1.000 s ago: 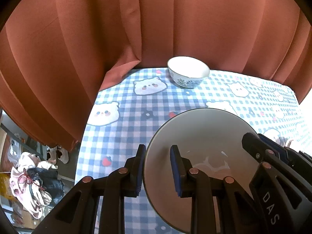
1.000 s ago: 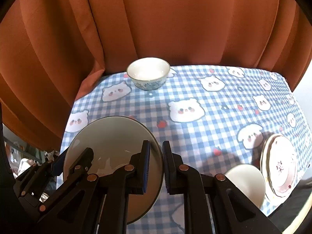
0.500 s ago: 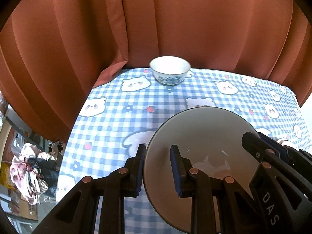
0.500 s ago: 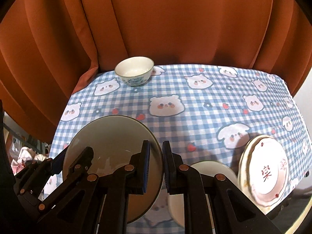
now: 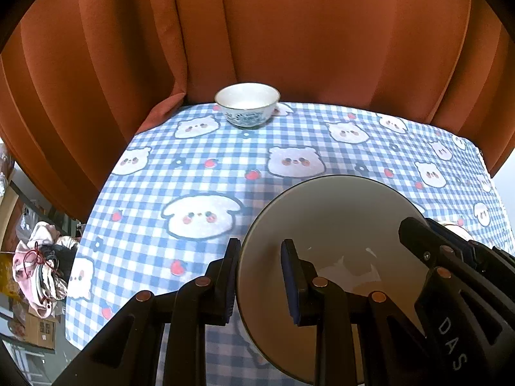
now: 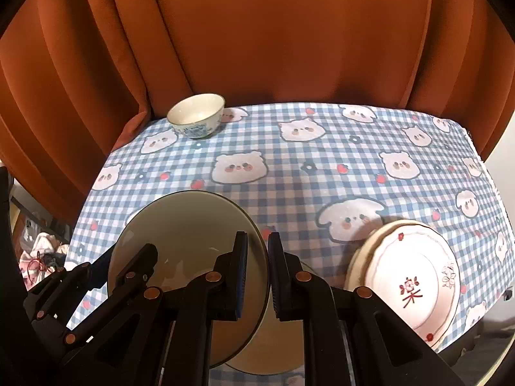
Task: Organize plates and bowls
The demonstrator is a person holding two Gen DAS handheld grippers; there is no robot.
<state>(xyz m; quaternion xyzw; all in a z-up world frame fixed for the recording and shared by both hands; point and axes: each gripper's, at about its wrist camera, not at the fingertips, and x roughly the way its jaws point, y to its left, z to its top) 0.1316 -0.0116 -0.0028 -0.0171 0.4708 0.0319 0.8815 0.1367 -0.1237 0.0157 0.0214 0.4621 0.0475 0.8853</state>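
In the left wrist view, our left gripper (image 5: 260, 278) is clamped on the left rim of the grey bowl (image 5: 331, 225), one finger inside and one outside; the bowl is held above the checked tablecloth (image 5: 225, 167) with its opening facing up toward the camera. A small patterned bowl (image 5: 247, 104) stands upright at the far edge by the curtain (image 5: 289, 32). In the right wrist view, our right gripper (image 6: 257, 276) pinches the same bowl's right rim (image 6: 186, 244). A cream plate (image 6: 267, 347) lies beneath, and a flowered plate (image 6: 415, 276) rests to the right.
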